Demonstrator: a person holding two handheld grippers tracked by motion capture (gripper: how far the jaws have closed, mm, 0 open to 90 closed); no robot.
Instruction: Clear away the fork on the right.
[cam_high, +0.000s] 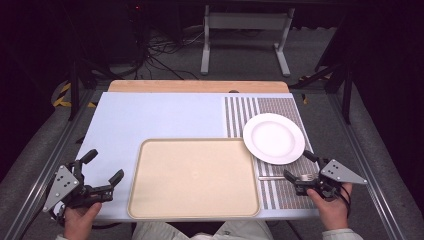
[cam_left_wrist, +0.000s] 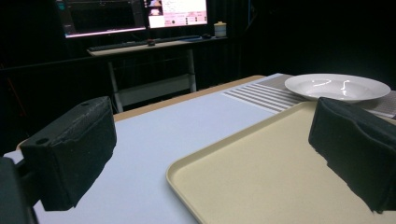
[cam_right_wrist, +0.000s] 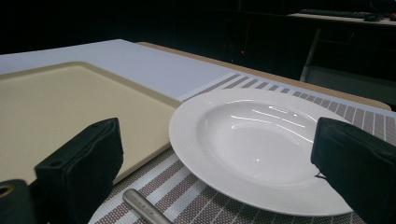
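A round white plate (cam_high: 273, 138) rests on a striped placemat (cam_high: 240, 115) at the table's right, its rim just over the corner of a bare beige tray (cam_high: 192, 177). My right gripper (cam_high: 298, 165) stands open low over the placemat, just in front of the plate (cam_right_wrist: 252, 140). A metal utensil (cam_high: 272, 177) lies beside it, handle (cam_right_wrist: 142, 207) toward the tray, and the gripper hides its other end. My left gripper (cam_high: 106, 165) is open with nothing in it at the front left. It faces the tray (cam_left_wrist: 261, 177) and the far plate (cam_left_wrist: 337, 87).
The table top (cam_high: 150, 120) is pale blue with a wooden strip along its far edge. Behind it stand a white desk frame (cam_high: 245, 30) and cables on the floor. A desk with lit monitors (cam_left_wrist: 135, 14) stands in the dark beyond.
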